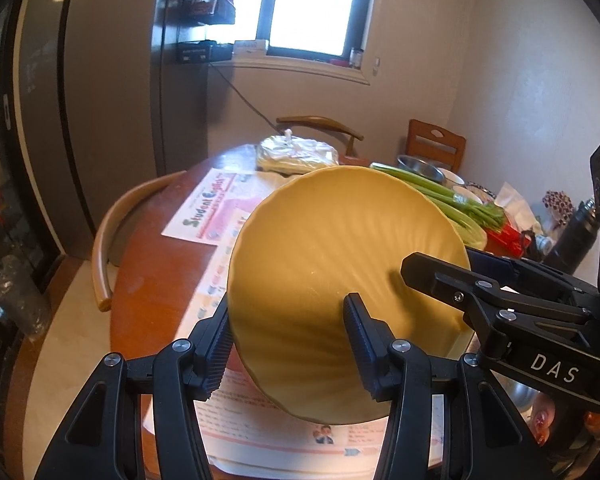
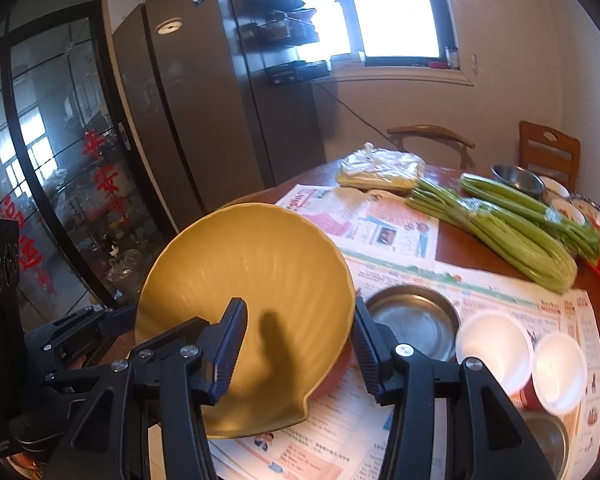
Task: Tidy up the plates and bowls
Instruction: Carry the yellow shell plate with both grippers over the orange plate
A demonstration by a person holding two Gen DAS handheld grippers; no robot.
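A yellow shell-shaped plate (image 1: 340,264) is held tilted above the newspaper-covered table. My left gripper (image 1: 288,344) straddles its lower rim, one finger on each face, and seems closed on it. My right gripper (image 2: 300,344) grips the opposite edge of the same plate (image 2: 244,280), fingers on either side of the rim; it also shows in the left wrist view (image 1: 452,280). A steel bowl (image 2: 414,320) and two white bowls (image 2: 496,344) (image 2: 560,368) sit on the table to the right of the plate.
Celery bunches (image 2: 512,228) and a bagged food package (image 2: 380,168) lie on the round wooden table (image 2: 452,236). More bowls (image 2: 518,178) stand at the far right. Chairs (image 1: 320,124) ring the table. A grey fridge (image 2: 204,120) stands behind on the left.
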